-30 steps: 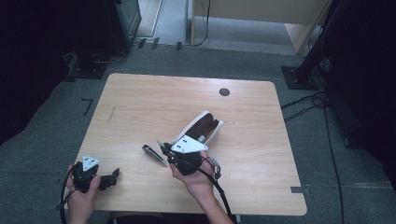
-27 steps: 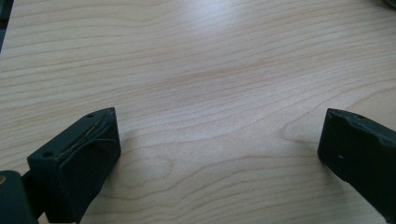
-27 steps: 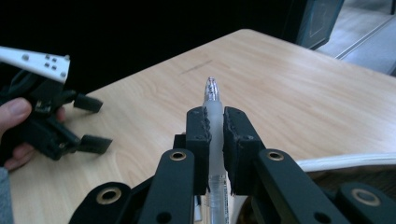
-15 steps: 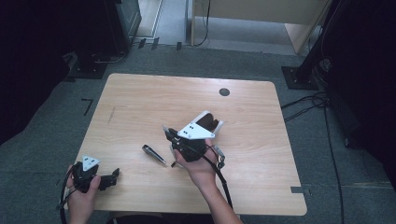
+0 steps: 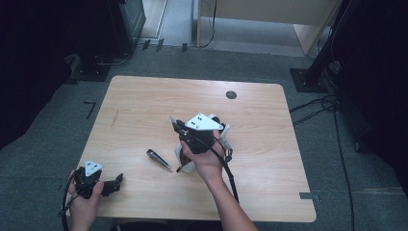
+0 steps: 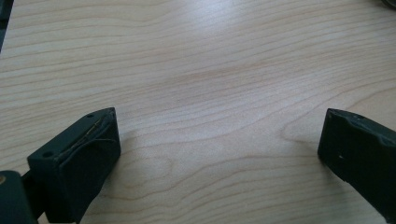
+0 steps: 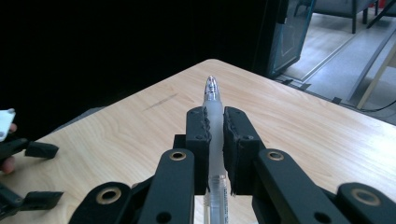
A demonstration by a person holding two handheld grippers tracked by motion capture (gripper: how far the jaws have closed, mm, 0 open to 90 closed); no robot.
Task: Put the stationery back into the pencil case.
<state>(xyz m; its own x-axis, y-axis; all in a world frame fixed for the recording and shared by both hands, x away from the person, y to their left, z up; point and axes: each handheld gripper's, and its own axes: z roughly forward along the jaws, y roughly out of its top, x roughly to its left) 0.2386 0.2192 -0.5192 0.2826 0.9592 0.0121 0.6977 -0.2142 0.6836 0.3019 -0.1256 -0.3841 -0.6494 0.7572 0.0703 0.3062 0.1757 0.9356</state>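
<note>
Two grippers are at work over a pale wooden worktop [image 5: 144, 101]. The right gripper [image 7: 214, 122], held in the person's right hand [image 5: 204, 161] just right of the worktop's centre, has its jaws clamped on a clear-barrelled pen [image 7: 212, 100]. In the right gripper view the pen runs straight up between the two black jaws, its tip sticking out past them toward 12 o'clock and its barrel passing back down toward the gripper body. In the high view this gripper [image 5: 174, 123] points toward roughly 10 o'clock, raised off the surface.

At about 8 o'clock from it, a dark pen cap [image 5: 159, 159] lies flat on the wood, apart from both grippers. A white pouch-like item [image 5: 185, 163] lies under the right hand, mostly hidden by it.

The left gripper [image 5: 115, 184] sits near the worktop's near-left corner, at about 7 o'clock from the centre, held in the left hand [image 5: 84, 204]. In the left gripper view its jaws stand wide apart over bare wood, with nothing between them.

A dark round grommet [image 5: 231, 95] sits near the far edge, at 12 o'clock.
</note>
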